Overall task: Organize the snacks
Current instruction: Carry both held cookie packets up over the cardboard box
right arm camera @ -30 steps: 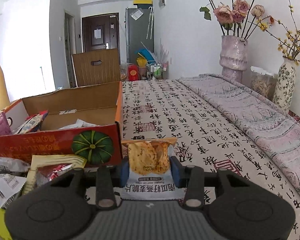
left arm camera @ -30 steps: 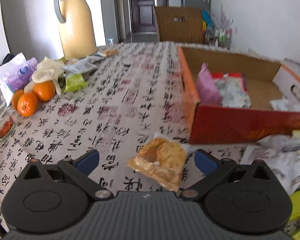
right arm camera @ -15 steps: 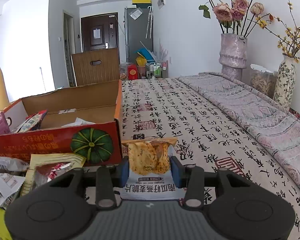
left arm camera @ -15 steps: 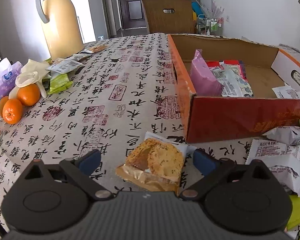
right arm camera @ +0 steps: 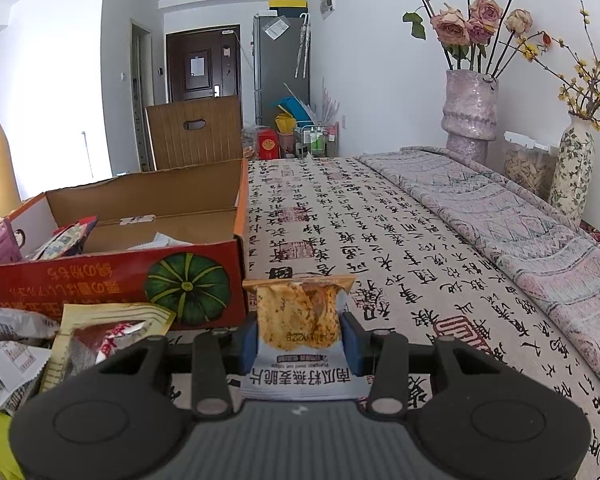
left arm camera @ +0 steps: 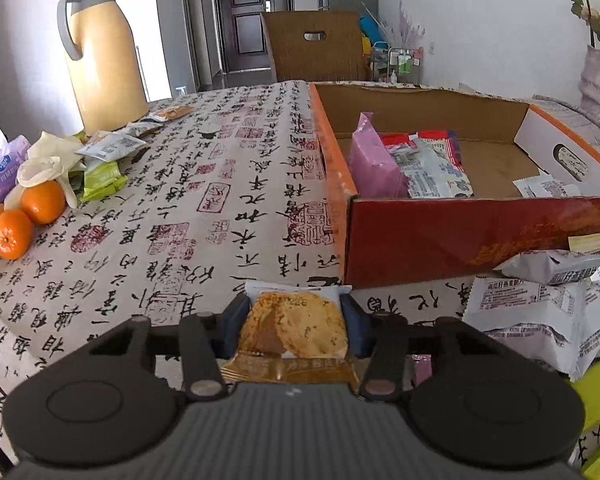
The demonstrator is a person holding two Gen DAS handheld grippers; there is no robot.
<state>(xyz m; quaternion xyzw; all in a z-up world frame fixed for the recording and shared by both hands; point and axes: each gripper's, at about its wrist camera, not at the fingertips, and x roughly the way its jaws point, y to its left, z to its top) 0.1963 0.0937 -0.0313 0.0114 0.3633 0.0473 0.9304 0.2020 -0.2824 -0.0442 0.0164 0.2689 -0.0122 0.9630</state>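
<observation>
A clear-wrapped oat crisp packet (left arm camera: 296, 326) lies between the blue pads of my left gripper (left arm camera: 295, 328). The jaws are closing and both pads touch the packet's sides. A second oat crisp packet (right arm camera: 298, 322) with a white printed end stands upright in my right gripper (right arm camera: 299, 342), which is shut on it above the tablecloth. The open red cardboard box (left arm camera: 452, 236) sits ahead and to the right in the left wrist view, with a pink bag (left arm camera: 370, 162) and other snack packets inside. In the right wrist view the cardboard box (right arm camera: 112, 276) is at the left.
Loose snack packets (left arm camera: 540, 320) are piled at the box's front; the packet pile (right arm camera: 92, 340) also shows left in the right wrist view. Oranges (left arm camera: 28, 216), tissues and a tan thermos jug (left arm camera: 100, 52) stand at the far left. Two flower vases (right arm camera: 470, 116) line the right wall.
The left gripper's jaws have come together from wide apart onto the oat crisp packet, which now sits square between the pads. The right gripper and its packet have not moved.
</observation>
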